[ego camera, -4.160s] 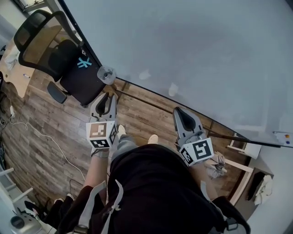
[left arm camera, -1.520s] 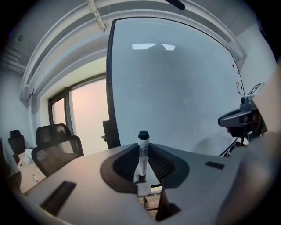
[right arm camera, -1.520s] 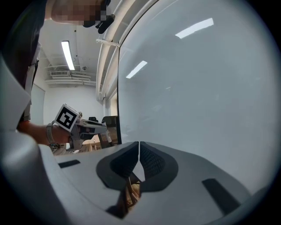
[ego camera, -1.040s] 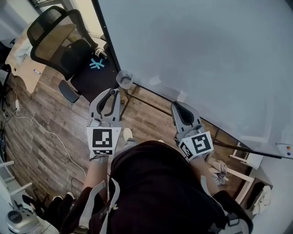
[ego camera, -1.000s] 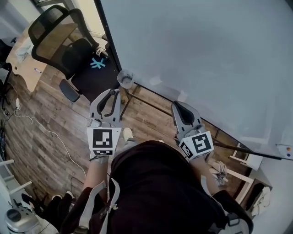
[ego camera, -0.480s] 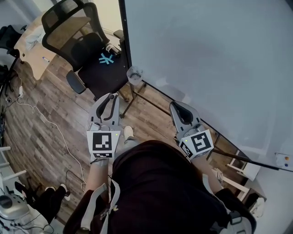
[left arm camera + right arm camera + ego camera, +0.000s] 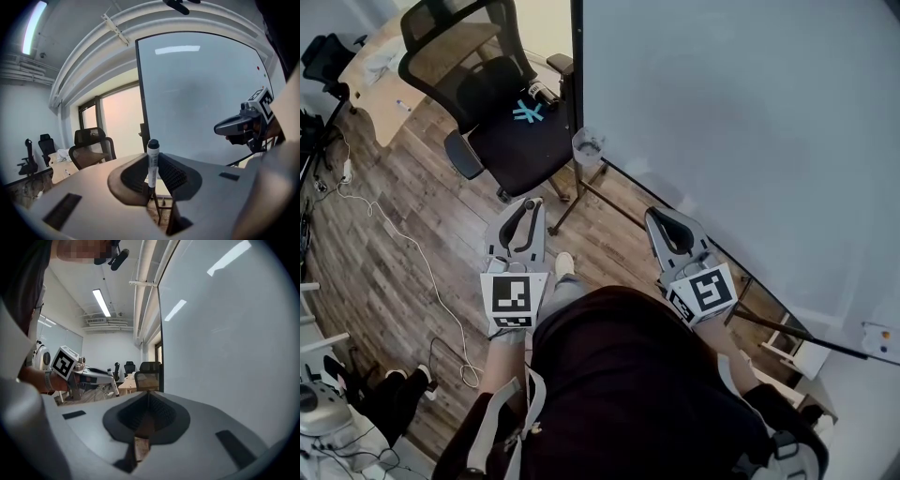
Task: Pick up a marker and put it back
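Our left gripper (image 7: pixel 152 163) grips a marker (image 7: pixel 153 149) upright between its pads, black end on top. Our right gripper (image 7: pixel 149 397) has its jaws together on nothing. Both hang over the wood floor (image 7: pixel 384 244), near the whiteboard (image 7: pixel 722 122). A chair (image 7: pixel 502 112) stands beyond the left gripper.

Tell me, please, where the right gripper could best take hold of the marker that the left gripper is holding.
Probably by the black cap end, coming from above. The marker stands upright with its white barrel clamped between the left gripper's fingers, so only that top stands free above them. The right gripper is shut and empty, so it would have to open first.
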